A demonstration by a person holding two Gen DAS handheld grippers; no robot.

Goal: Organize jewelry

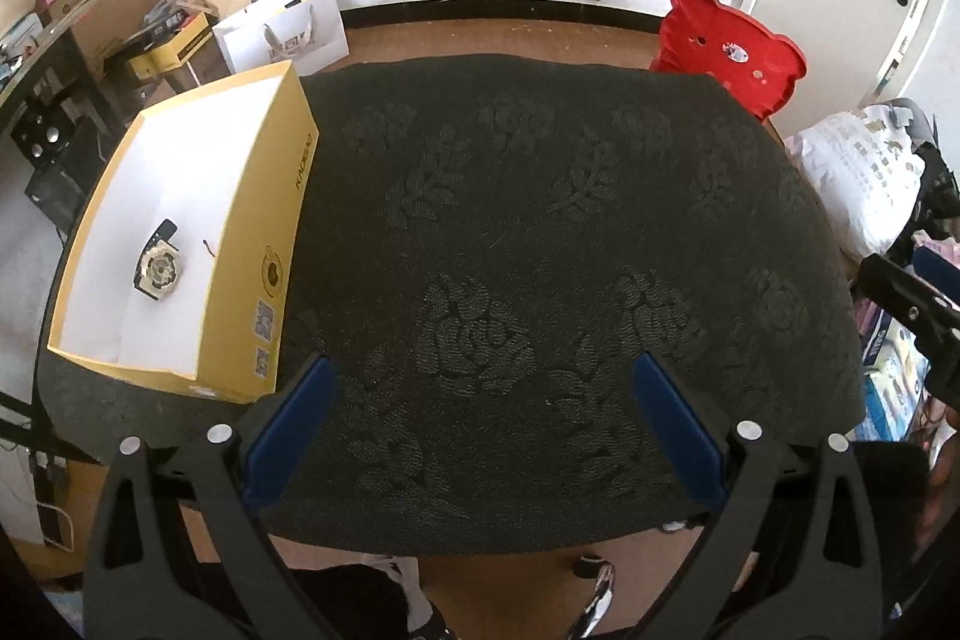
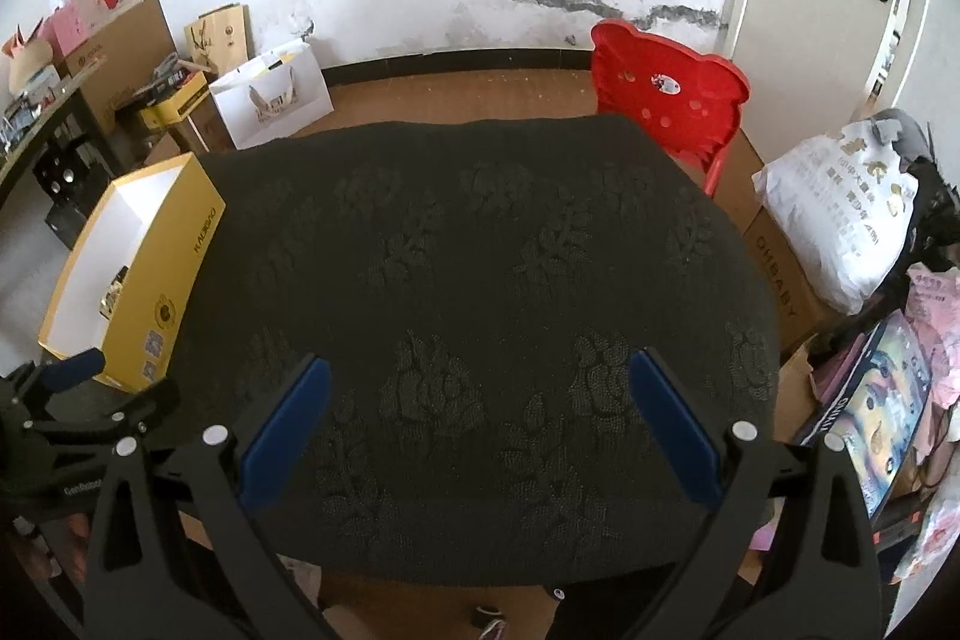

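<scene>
A yellow box (image 1: 264,244) at nine o'clock on the table (image 1: 540,220) holds a watch (image 1: 157,263). The left gripper (image 1: 480,424) and right gripper (image 2: 480,418) are both spread wide, holding nothing.

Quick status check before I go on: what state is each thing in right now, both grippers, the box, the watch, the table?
left gripper: open, holding nothing, over the table's near edge
right gripper: open, holding nothing
yellow box: lid off, upright at the table's left side
watch: lying inside the box on its white floor
table cloth: spread flat, nothing else visible on it
</scene>
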